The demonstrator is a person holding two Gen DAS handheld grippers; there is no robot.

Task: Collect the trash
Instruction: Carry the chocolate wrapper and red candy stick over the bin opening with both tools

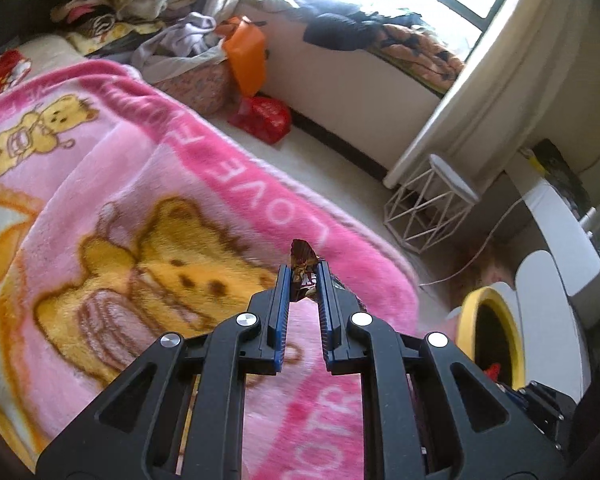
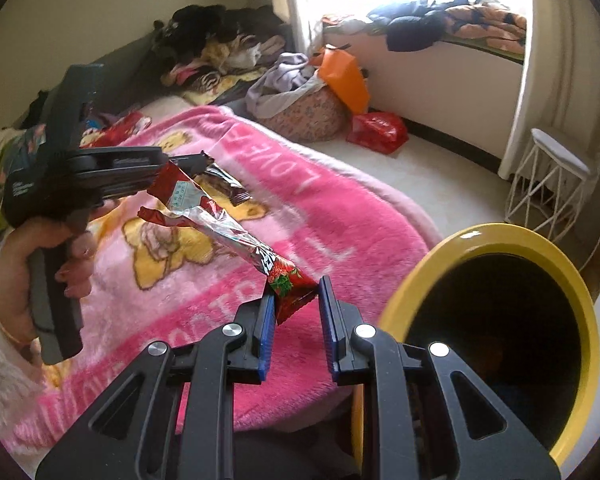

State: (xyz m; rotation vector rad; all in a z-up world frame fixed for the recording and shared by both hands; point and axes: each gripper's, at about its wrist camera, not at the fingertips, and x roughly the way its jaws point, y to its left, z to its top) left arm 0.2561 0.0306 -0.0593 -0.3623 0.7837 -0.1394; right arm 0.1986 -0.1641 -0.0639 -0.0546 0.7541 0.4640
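Trash here comes to two wrappers that we can count, each pinched in its own hand-held gripper above a bed. Our left hand-held gripper [image 1: 305,274] has its jaws drawn nearly together on a dark brown wrapper [image 1: 303,261], whose crumpled top fans out above the blue pads; from the right wrist view that same wrapper [image 2: 226,186] juts from the tip of the tool, and a hand [image 2: 40,276] is wrapped round its handle. Our right hand-held gripper [image 2: 296,300] stands a little wider, with one end of a long red and silver wrapper [image 2: 236,236] between the pads; the left pad presses it, but whether the right pad touches we cannot tell. That wrapper stretches up and leftward, its torn end hanging just beside the brown one. Below both lies one pink blanket [image 1: 140,200], printed with yellow bears and white lettering, spread over the bed. One bin with a yellow rim [image 2: 480,236] and a dark inside stands just beside the right tool, at the edge of the bed; the left wrist view catches it too, low on the right. Further off on the pale floor we count one red bag [image 1: 262,118], one orange bag [image 1: 246,56] leaning on a heap of clothes, and one white wire stool [image 1: 432,204] near the curtain.
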